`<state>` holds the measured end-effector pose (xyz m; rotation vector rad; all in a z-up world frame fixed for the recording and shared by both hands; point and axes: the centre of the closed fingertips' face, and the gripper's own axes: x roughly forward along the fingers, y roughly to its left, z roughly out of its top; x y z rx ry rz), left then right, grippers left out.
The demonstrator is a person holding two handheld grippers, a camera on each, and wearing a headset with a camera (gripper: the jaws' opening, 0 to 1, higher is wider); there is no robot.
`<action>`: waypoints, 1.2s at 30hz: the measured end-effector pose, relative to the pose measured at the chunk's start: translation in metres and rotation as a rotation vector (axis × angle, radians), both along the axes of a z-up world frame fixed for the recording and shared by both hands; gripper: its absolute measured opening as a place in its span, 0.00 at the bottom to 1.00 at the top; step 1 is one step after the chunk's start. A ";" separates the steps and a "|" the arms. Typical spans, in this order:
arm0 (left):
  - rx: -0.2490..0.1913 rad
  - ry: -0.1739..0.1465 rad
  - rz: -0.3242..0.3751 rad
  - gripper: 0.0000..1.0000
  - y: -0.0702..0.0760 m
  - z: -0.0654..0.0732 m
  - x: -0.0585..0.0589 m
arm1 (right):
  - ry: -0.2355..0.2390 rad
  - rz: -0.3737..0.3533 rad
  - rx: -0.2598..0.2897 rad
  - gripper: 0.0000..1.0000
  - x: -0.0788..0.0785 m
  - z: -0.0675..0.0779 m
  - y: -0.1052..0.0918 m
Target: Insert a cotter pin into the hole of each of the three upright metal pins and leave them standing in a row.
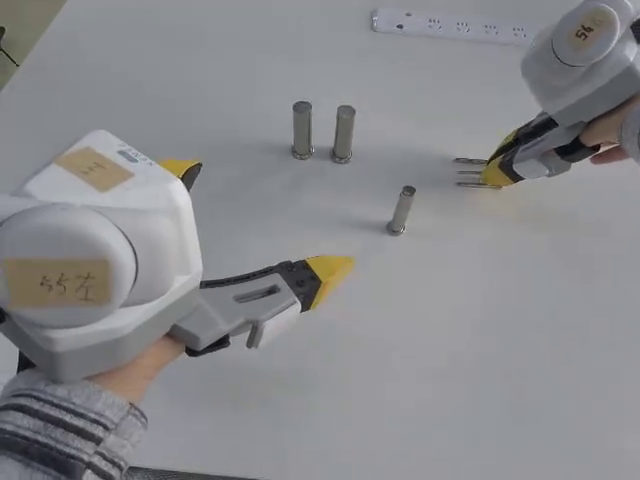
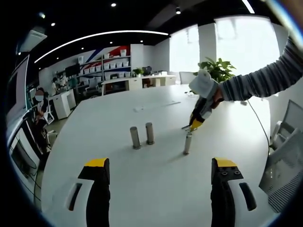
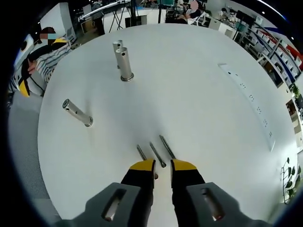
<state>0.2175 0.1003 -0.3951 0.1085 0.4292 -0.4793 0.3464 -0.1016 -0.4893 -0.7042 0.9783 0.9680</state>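
First pickup: my right gripper [image 3: 162, 166], fingers barely parted, sits at the cotter pins [image 3: 156, 154]; left gripper [image 2: 161, 163] spread wide. Next, I pinch one.

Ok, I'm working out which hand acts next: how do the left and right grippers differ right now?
The left gripper has its jaws wide apart; the right gripper has them nearly together. The left gripper holds nothing, back from the metal pins; the right gripper's tips are at the three cotter pins lying on the table. Both have yellow tips.
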 end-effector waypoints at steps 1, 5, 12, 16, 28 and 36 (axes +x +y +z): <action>0.000 0.000 0.001 0.87 0.000 0.000 0.000 | 0.006 0.000 0.007 0.07 0.001 0.001 0.001; 0.001 0.006 0.003 0.87 0.001 -0.002 0.000 | 0.036 0.025 0.004 0.04 -0.002 0.001 0.003; 0.004 0.010 -0.001 0.86 0.001 -0.002 0.001 | 0.005 0.105 -0.058 0.00 0.002 0.002 0.001; 0.010 0.017 -0.011 0.84 0.001 -0.004 0.001 | -0.025 0.167 -0.087 0.00 0.000 0.002 0.003; 0.006 0.020 -0.040 0.76 -0.002 0.000 0.001 | -0.145 0.215 -0.027 0.00 0.004 0.018 0.003; 0.006 0.012 -0.084 0.71 -0.012 0.005 0.004 | -0.252 0.258 0.025 0.00 -0.003 0.040 0.009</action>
